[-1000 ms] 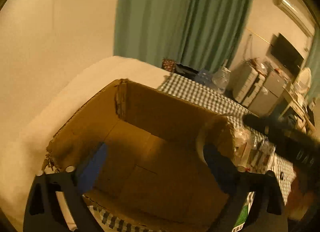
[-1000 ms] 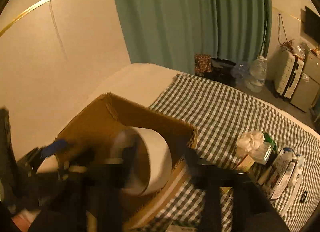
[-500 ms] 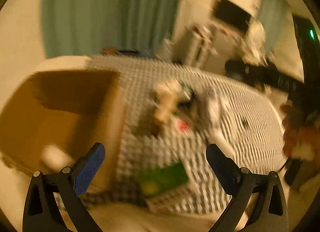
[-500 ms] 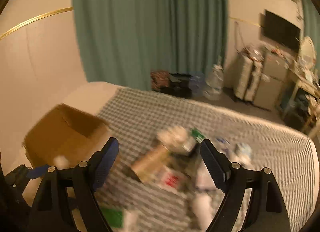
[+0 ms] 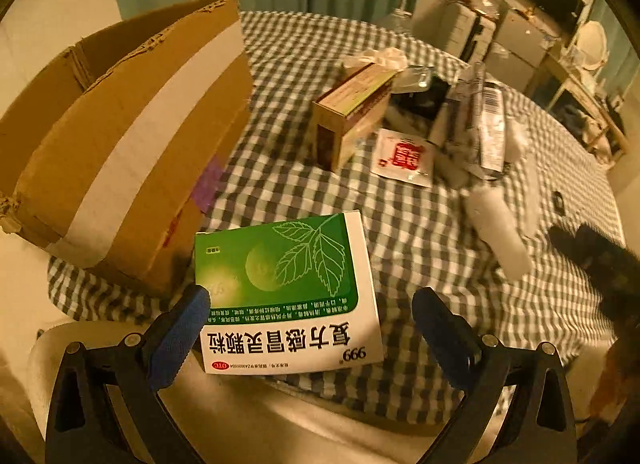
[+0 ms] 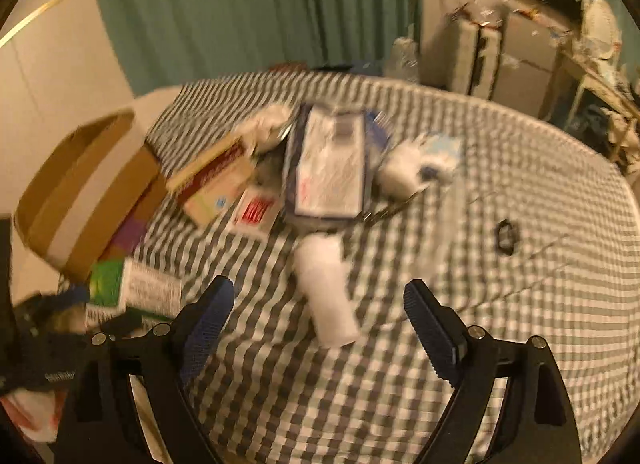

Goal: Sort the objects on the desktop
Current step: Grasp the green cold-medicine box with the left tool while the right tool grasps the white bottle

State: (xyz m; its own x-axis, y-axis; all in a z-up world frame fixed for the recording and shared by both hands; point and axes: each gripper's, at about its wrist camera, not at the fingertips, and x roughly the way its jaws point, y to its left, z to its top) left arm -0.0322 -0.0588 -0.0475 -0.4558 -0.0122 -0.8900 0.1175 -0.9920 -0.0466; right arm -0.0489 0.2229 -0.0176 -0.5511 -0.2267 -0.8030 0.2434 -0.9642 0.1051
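Left gripper (image 5: 310, 318) wide apart, nothing pinched, poised over the green and white medicine box (image 5: 286, 292), which lies flat between the blue pads (image 5: 180, 334). Just left of that, the cardboard box (image 5: 120, 136) with its white tape stripe. Further ahead, a brown carton (image 5: 350, 112) and a red and white sachet (image 5: 404, 156). Right gripper (image 6: 318, 320) apart too, jaws just opening more, empty, a white roll (image 6: 326, 292) straight ahead on the checked cloth (image 6: 500, 344).
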